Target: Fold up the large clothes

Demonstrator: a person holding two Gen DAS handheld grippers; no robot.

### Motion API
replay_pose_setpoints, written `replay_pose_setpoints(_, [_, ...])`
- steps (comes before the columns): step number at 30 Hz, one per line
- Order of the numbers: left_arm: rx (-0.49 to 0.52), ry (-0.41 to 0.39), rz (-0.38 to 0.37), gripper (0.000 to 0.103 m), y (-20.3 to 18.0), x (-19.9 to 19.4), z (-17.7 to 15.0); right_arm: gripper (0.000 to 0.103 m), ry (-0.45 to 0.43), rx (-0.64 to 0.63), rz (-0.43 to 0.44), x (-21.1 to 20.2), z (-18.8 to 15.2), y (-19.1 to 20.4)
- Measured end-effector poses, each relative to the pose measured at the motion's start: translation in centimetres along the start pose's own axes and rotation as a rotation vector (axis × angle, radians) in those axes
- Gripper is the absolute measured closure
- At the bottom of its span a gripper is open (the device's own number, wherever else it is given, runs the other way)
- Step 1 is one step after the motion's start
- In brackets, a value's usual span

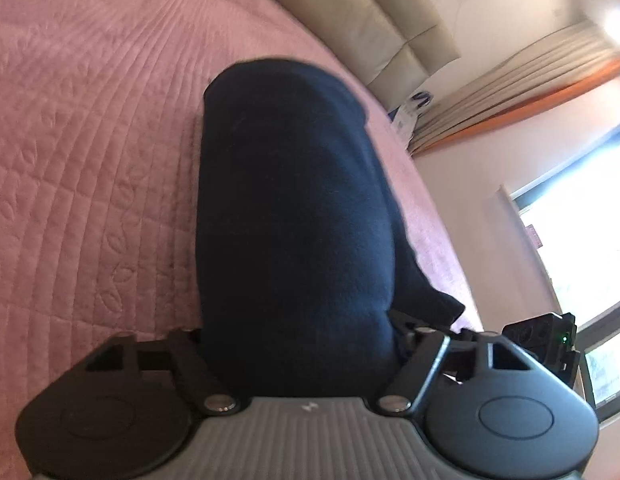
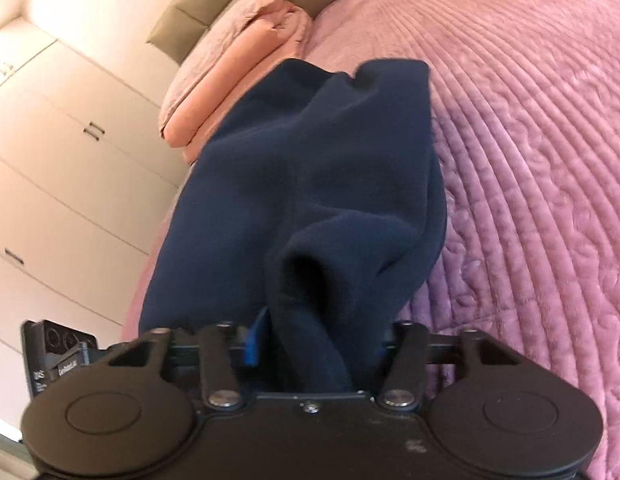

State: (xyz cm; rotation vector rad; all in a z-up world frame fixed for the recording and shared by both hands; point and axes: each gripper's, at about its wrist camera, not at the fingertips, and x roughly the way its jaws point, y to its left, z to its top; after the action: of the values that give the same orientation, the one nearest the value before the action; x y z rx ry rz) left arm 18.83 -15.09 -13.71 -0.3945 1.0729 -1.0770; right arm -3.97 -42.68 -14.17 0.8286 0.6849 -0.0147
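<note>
Both grippers, left (image 1: 298,344) and right (image 2: 317,340), grasp the navy garment (image 2: 310,168), which stretches lengthwise ahead across the bed (image 2: 529,140).

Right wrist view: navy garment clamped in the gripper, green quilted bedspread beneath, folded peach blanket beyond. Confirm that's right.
Not quite. The bedspread is pink, not green, as the right wrist view shows. The rest holds: the right gripper clamps the navy garment, with the folded peach blanket beyond.
</note>
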Motion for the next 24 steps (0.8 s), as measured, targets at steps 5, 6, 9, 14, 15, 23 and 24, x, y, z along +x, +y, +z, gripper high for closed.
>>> replay_pose_setpoints(5, [0.082,-0.090,-0.065,0.036,-3.2,-3.7,-1.1,0.056,-0.039,-0.088,0.028,-2.5,-0.3,3.4])
replay_pose_setpoints(6, [0.087,-0.103,-0.077,0.036,-3.8,-4.7,-1.4,0.056,-0.045,-0.101,0.034,-3.2,-0.4,4.2])
replay_pose_setpoints(9, [0.093,-0.134,-0.116,0.036,-5.5,-8.2,-2.5,0.056,-0.067,-0.134,0.064,-6.0,-1.4,6.8])
replay_pose_setpoints(14, [0.123,-0.154,-0.138,0.036,-8.2,-14.1,-5.5,0.056,-0.088,-0.204,0.074,-10.6,-4.1,11.7])
replay_pose_setpoints(15, [0.125,-0.157,-0.138,0.036,-8.8,-15.4,-6.4,0.056,-0.088,-0.209,0.077,-11.4,-4.8,12.5])
replay_pose_setpoints(23, [0.104,-0.109,-0.083,0.036,-8.6,-21.7,-13.6,0.056,-0.014,-0.170,0.054,-14.3,-12.8,15.9])
replay_pose_setpoints(24, [0.095,-0.087,-0.065,0.036,-8.0,-22.0,-14.6,0.056,0.008,-0.148,0.046,-13.9,-13.9,15.8])
